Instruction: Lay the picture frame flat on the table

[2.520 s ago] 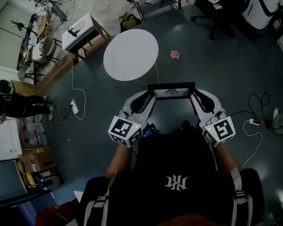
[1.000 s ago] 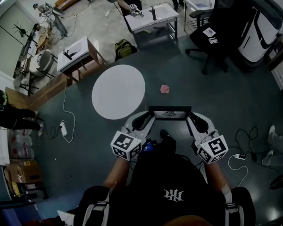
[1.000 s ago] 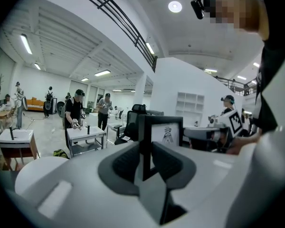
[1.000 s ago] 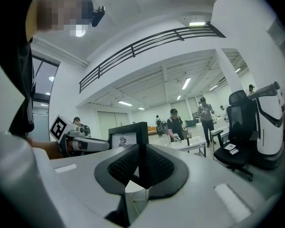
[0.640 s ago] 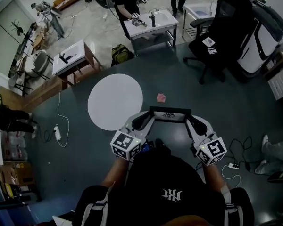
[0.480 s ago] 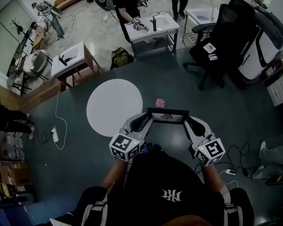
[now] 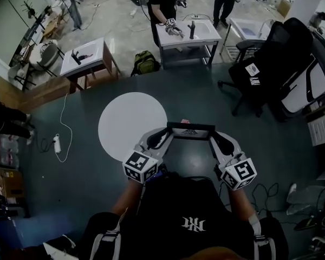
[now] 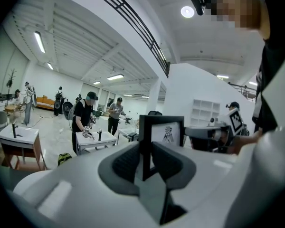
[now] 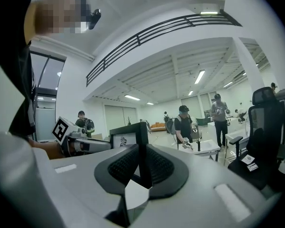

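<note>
We've got picture frame (image 7: 190, 130) upright in air, pinched both sides: left gripper (image 7: 163, 138) jaws clamped on one side edge, right gripper (image 7: 215, 141) jaws on other. Round white table (image 7: 119, 118) just left of left jaws. Left to do, we reckon: get over it, tip frame flat, let go.

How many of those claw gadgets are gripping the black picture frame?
2. The left gripper clamps the left edge of the picture frame; the right gripper clamps its right edge. Both are held out in front of the person, near the round white table.
</note>
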Motion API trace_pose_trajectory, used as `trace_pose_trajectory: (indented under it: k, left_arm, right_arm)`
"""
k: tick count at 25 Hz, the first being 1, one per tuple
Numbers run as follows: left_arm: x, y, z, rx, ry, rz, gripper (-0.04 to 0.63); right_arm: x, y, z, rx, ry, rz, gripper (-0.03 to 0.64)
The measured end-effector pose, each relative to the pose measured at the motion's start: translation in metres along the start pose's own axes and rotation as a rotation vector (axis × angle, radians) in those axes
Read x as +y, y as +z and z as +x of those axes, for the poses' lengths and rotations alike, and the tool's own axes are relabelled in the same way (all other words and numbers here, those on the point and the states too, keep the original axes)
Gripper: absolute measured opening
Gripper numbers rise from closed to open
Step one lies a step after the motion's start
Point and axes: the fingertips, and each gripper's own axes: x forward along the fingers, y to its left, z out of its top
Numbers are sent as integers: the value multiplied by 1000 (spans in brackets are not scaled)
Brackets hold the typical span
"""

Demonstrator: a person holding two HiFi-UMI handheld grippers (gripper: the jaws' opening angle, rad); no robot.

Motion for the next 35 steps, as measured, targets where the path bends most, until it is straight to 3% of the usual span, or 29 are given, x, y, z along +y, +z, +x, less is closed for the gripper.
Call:
trace_pose_trajectory:
  k: [6, 17, 22, 35]
  left_arm:
    - [25, -1, -12, 0, 53, -22, 80]
    - [79, -3, -22, -23, 221, -60, 78]
    - [114, 2, -3, -28, 335, -79, 78]
    - [207, 33, 30, -42, 655, -157, 73]
  right_arm:
    - [4, 2, 38, 7, 61, -1, 48]
    - [8, 2, 113, 27, 233, -12, 48]
    - [-14, -3, 167, 52, 342, 1, 48]
    - [-42, 31, 318, 95, 683, -27, 48]
